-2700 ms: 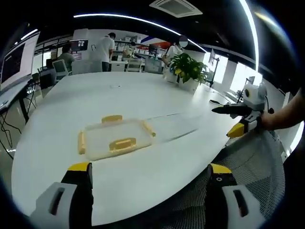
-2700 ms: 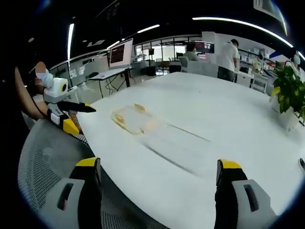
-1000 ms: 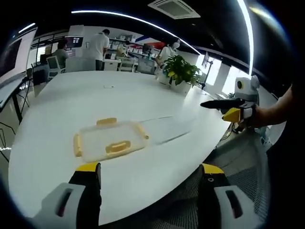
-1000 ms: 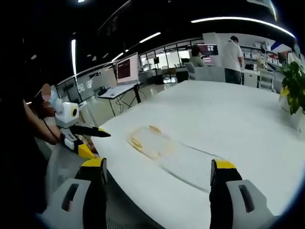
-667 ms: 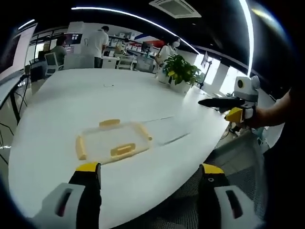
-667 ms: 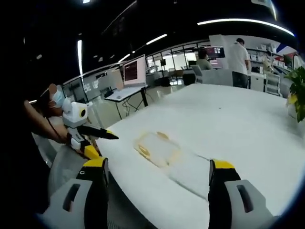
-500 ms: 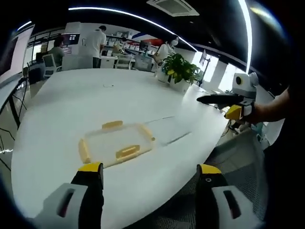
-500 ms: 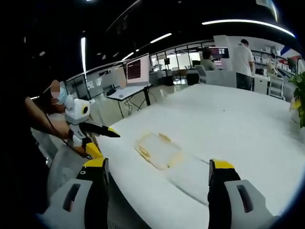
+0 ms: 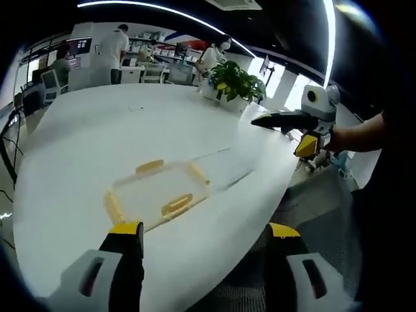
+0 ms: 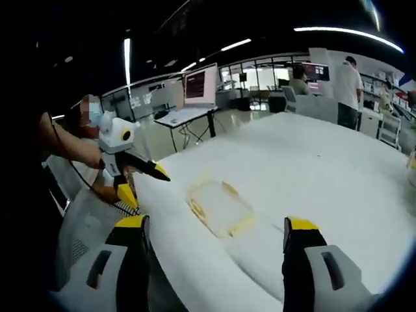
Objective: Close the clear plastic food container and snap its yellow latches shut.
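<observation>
One clear plastic box (image 9: pixel 158 194) lies flat on the white table (image 9: pixel 97 123), near the curved edge closest to the person and well apart from both tongs. Four yellow latches (image 9: pixel 177 205) sit around its rim, one on each side; whether they are snapped down cannot be told. Beside the box, a faint clear sheet (image 9: pixel 224 170) lies on the table, towards the edge.

The left tongs (image 9: pixel 205 270) are spread wide with nothing between the jaws, held above the table edge. The right tongs (image 10: pixel 214 266) are likewise spread and empty. In the right gripper view the box (image 10: pixel 218 207) lies ahead, between the jaws.

One potted plant (image 9: pixel 235 83) stands at the far edge of the table. Three people are beyond it, by the desks.
</observation>
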A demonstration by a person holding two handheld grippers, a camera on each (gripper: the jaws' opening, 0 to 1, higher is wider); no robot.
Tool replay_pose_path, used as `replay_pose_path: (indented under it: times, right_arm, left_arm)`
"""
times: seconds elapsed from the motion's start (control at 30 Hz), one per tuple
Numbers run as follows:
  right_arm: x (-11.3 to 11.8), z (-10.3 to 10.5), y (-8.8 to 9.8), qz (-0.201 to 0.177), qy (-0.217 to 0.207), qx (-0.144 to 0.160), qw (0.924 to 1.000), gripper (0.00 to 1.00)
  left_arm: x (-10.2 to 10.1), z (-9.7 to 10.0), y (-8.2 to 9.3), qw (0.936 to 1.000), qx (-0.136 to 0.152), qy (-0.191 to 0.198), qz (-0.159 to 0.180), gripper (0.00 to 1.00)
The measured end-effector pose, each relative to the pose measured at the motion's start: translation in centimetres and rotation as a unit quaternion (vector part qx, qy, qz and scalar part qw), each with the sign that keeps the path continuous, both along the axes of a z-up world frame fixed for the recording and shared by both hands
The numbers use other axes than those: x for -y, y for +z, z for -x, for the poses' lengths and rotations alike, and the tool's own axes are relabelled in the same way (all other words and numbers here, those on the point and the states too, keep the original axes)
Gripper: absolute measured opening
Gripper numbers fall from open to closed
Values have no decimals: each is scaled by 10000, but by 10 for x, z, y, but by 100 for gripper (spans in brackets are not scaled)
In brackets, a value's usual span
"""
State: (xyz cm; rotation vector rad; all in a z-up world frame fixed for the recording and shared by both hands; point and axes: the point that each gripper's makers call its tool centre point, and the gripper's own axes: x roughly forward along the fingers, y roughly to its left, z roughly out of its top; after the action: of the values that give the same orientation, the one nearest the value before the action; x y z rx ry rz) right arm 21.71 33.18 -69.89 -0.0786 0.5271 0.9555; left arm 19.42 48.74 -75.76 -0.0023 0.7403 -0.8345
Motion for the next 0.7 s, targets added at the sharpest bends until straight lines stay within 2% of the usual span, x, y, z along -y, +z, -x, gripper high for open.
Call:
replay_pose_path:
  times: [0.33,0.4,0.6,0.7]
  right_arm:
    - [-20,-10,-7,163,356,-38,9992,81]
    - [-24,-10,-14,289,528,-136,9981,81]
    - [-31,-18,-19,450,663,-57,9968,80]
    - [-34,-24,-23,460,685,-118,9965,82]
  left_arm:
    - [-9,-16,-3,9991,-40,-329,-273,73]
    - [-10,-18,-6,9982,-26,-445,-395,73]
    - [-13,-20,-12,9943,-24,-824,-676,72]
    - [-15,-24,-14,9930,-72,-925,-731,72]
